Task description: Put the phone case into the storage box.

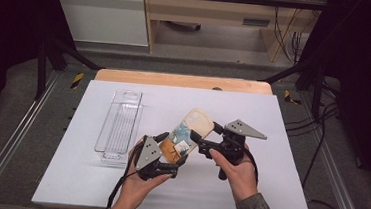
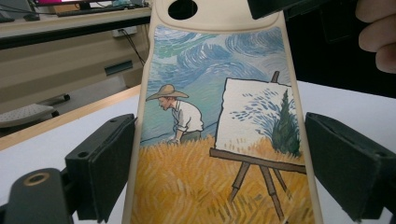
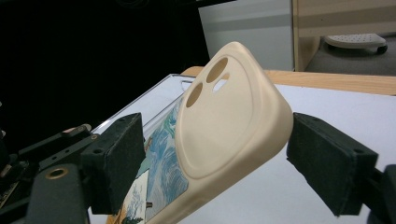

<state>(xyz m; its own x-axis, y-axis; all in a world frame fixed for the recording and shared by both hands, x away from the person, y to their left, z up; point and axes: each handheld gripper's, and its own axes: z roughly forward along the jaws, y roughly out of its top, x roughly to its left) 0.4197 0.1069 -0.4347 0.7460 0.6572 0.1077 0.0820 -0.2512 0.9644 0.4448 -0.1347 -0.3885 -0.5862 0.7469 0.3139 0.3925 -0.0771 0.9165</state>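
Two tools meet on one phone case (image 1: 187,134), held up off the white desk (image 1: 267,191) between the person's hands. The case runs on a slant in the high view: its painted lower end sits near the left tool (image 1: 169,156), and its plain cream camera end points up and away toward the right tool (image 1: 210,135).

In the left gripper view, the left tool's pads stand on either side of the lower half. The left pad (image 2: 112,163) touches the case edge, while the other side shows a thin sliver of light, so I take this as a clamp across the width but cannot be fully sure.

In the right gripper view, the right tool's jaws stand apart, straddling the camera end with clear gaps on both sides, not yet pressing. That end is the nearer one for the right hand, and the case's long axis points almost straight from one tool to the other. Closing on the thick camera bump looks like the next call, and the rounded corner could slip.

A clear tray (image 1: 119,124) lies on the desk well to the left, long axis running away from the person.

No brand or writing can be read. The case carries a painted scene: someone in a straw hat, a wheat field, an easel, a swirling sky.
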